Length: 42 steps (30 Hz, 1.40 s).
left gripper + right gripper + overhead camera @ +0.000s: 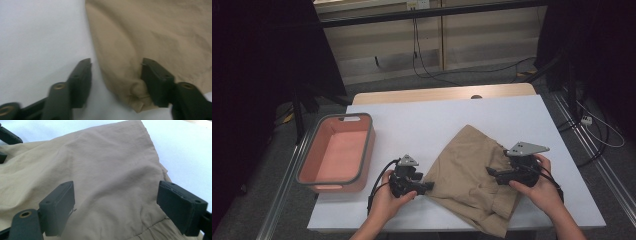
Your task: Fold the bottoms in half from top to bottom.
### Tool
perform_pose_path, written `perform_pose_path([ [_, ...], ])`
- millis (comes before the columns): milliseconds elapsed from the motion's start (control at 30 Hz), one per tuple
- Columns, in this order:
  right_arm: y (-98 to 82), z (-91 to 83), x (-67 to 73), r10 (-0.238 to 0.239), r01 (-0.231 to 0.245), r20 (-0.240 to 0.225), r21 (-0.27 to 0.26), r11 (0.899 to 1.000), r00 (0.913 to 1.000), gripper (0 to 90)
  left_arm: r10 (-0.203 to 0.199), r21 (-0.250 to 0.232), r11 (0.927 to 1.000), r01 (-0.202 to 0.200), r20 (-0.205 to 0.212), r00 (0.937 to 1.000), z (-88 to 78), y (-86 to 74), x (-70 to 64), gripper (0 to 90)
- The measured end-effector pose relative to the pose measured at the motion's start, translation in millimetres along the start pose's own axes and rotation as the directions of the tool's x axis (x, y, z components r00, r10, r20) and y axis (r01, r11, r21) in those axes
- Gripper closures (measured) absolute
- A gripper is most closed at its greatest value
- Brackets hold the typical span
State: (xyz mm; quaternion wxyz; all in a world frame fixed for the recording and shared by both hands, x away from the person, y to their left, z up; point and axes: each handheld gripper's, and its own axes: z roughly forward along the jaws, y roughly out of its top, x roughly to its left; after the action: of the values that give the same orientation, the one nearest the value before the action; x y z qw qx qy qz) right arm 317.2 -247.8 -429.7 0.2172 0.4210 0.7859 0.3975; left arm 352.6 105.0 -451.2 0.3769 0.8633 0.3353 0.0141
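A crumpled tan garment [472, 170] lies on the white table [422, 115], near the front right. My left gripper [428, 186] sits at the garment's left corner. In the left gripper view the jaws [116, 61] stand apart around that corner of the garment [150, 32]; the right jaw is against the cloth and the left jaw rests on bare table, so nothing is pinched. My right gripper [490, 172] hovers at the garment's right side. In the right gripper view it [116, 187] is open wide, low over the tan cloth [105, 157].
A salmon-pink bin with a grey rim [337, 152] stands at the table's left edge with nothing visible inside. Cables run across the floor behind the table. The left gripper's jaw tips [7, 137] show at the top left of the right gripper view.
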Motion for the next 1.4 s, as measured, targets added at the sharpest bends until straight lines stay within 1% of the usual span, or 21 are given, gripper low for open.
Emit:
perform_pose_path([
  [33,-0.1,0.2,-0.3,-0.001,0.001,0.002,0.000,1.000,1.0000,14.7,0.009,0.002,1.0000,-0.009,0.002,1.0000,0.4,0.3,-1.1,49.9],
  [100,-0.3,0.3,-0.8,0.001,-0.001,0.003,-0.002,1.000,1.0000,14.7,0.005,0.007,1.0000,-0.005,0.010,0.9999,1.5,0.8,-3.6,56.8],
  [167,0.1,-0.3,-0.7,0.005,-0.005,0.006,-0.006,1.000,1.0000,14.7,0.011,0.016,0.9998,-0.012,0.005,0.9999,1.8,1.7,-4.9,61.9],
  [233,0.8,-0.8,0.1,0.005,-0.005,0.003,-0.012,1.000,1.0000,14.7,0.011,0.030,0.9995,-0.011,0.005,0.9999,1.5,2.6,-5.6,69.2],
  [300,1.5,-1.1,1.1,0.003,-0.003,0.003,-0.014,1.000,1.0000,14.6,0.015,0.033,0.9993,-0.015,-0.007,0.9999,1.4,3.4,-6.7,73.7],
  [333,1.7,-1.1,1.5,0.001,-0.001,0.001,-0.016,1.000,1.0000,14.6,0.009,0.035,0.9993,-0.009,-0.012,0.9999,0.9,4.1,-6.9,77.1],
  [400,2.0,-0.9,2.1,-0.001,0.001,0.001,-0.018,1.000,1.0000,14.7,0.009,0.047,0.9989,-0.008,-0.014,0.9999,0.1,5.5,-5.7,80.8],
  [433,2.0,-0.9,2.1,-0.001,0.001,0.001,-0.020,1.000,1.0000,14.6,0.006,0.054,0.9985,-0.006,-0.004,1.0000,-0.3,6.2,-4.6,81.8],
  [500,1.9,-1.2,1.5,0.000,0.001,0.004,-0.021,1.000,1.0000,14.7,-0.010,0.059,0.9982,0.010,0.001,1.0000,-0.8,7.9,-2.9,82.9],
  [533,1.8,-1.5,1.0,0.001,-0.001,0.006,-0.022,1.000,1.0000,14.6,-0.010,0.066,0.9978,0.010,-0.001,1.0000,-1.8,9.1,-1.4,83.3],
  [633,1.6,-3.0,-0.5,0.005,-0.004,0.011,-0.028,1.000,0.9999,14.6,-0.027,0.062,0.9977,0.028,-0.004,0.9996,-4.2,12.4,5.5,83.7],
  [700,1.5,-4.0,-1.4,0.008,-0.008,0.017,-0.033,0.999,0.9998,14.6,-0.047,0.052,0.9975,0.048,-0.007,0.9989,-5.6,14.5,11.4,83.8],
  [900,1.2,-6.5,-4.0,0.017,-0.016,0.031,-0.045,0.999,0.9994,14.6,-0.065,0.044,0.9969,0.066,-0.022,0.9977,-7.6,20.9,25.6,83.9],
  [933,1.2,-6.9,-4.4,0.021,-0.019,0.032,-0.048,0.999,0.9993,14.6,-0.074,0.034,0.9966,0.075,-0.030,0.9968,-7.9,22.1,27.2,83.9],
  [1000,1.0,-7.5,-5.2,0.022,-0.020,0.037,-0.054,0.998,0.9991,14.6,-0.067,0.035,0.9971,0.068,-0.036,0.9971,-9.4,24.8,31.6,83.9],
  [1100,0.8,-8.2,-5.9,0.027,-0.025,0.041,-0.059,0.998,0.9988,14.6,-0.072,0.031,0.9968,0.073,-0.046,0.9963,-11.1,27.6,37.8,83.9],
  [1133,0.6,-8.2,-6.1,0.028,-0.025,0.040,-0.059,0.998,0.9988,14.6,-0.080,0.022,0.9965,0.081,-0.048,0.9957,-10.8,27.9,39.3,83.9],
  [1167,0.4,-8.3,-6.2,0.027,-0.025,0.040,-0.058,0.998,0.9988,14.5,-0.073,0.029,0.9968,0.074,-0.048,0.9962,-11.4,28.7,41.4,83.9],
  [1233,0.1,-8.7,-6.0,0.025,-0.022,0.045,-0.058,0.998,0.9987,14.5,-0.076,0.020,0.9968,0.077,-0.066,0.9949,-11.9,30.7,43.7,84.0],
  [1267,0.0,-8.8,-6.2,0.025,-0.022,0.047,-0.057,0.998,0.9986,14.5,-0.073,0.023,0.9969,0.075,-0.062,0.9954,-12.9,32.2,45.6,84.1],
  [1400,-0.8,-8.9,-7.0,0.029,-0.026,0.049,-0.058,0.998,0.9984,14.3,-0.070,0.020,0.9972,0.072,-0.088,0.9937,-15.2,38.5,53.2,84.4],
])
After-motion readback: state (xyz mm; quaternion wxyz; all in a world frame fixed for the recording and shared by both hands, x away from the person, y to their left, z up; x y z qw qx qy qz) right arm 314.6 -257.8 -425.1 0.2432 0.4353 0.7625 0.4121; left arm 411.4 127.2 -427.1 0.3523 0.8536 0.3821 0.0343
